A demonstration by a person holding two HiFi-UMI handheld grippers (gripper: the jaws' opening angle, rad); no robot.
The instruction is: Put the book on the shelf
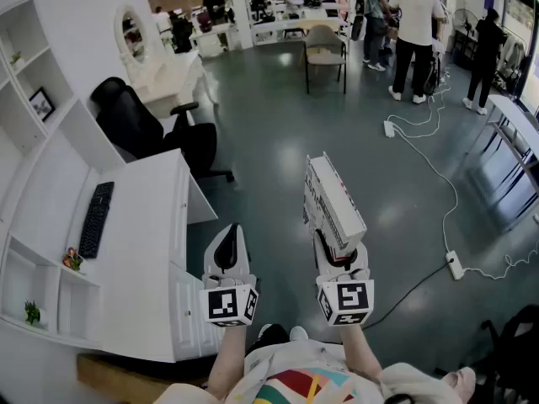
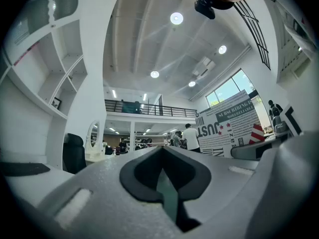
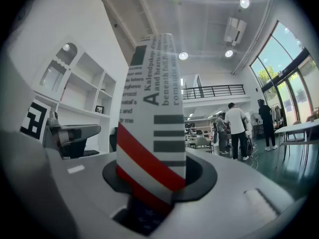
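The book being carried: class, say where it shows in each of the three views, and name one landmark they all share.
Head view: the book is right of centre, standing up out of the right gripper.
Left gripper view: book at the right, printed cover showing.
Right gripper view: book in the centre, upright between the jaws.
Shared landmark: the person in a white shirt, standing on the far floor in all three.

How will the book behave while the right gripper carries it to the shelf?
The book is probably stiff: it stands straight out of the right gripper. Gripped only at its lower end, it may pivot or slip.
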